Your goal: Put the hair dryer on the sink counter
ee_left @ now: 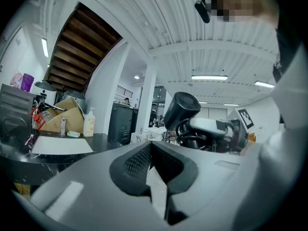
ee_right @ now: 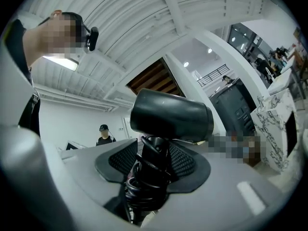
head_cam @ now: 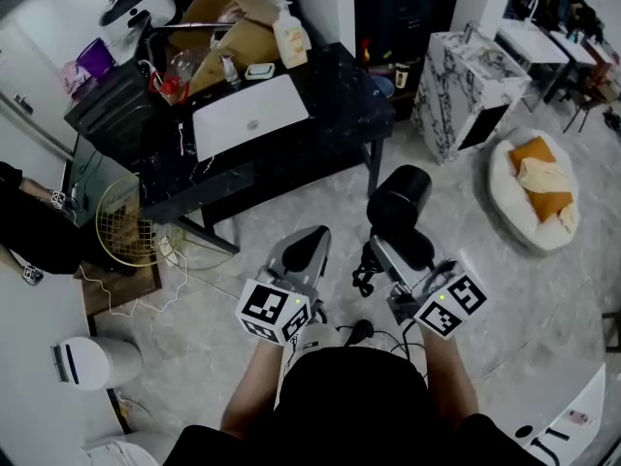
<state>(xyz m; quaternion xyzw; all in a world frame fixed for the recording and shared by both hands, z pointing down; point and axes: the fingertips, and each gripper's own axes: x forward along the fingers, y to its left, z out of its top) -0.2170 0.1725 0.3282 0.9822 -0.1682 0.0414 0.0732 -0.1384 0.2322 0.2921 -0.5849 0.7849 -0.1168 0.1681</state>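
One hand-held gripper (ee_right: 153, 162), the right, clamps the black hair dryer (ee_right: 171, 115).

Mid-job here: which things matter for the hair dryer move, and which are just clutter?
Job: hair dryer, right hand-held gripper holding it, black sink counter.
Lying about: cardboard box, soap bottle, floor cushion, marble cabinet.

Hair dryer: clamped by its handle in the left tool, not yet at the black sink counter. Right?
Wrong tool. The hair dryer is clamped by its handle in the right tool, as the right gripper view shows. The left tool is shut with nothing in it. The rest holds: in the head view the dryer is not yet at the black sink counter.
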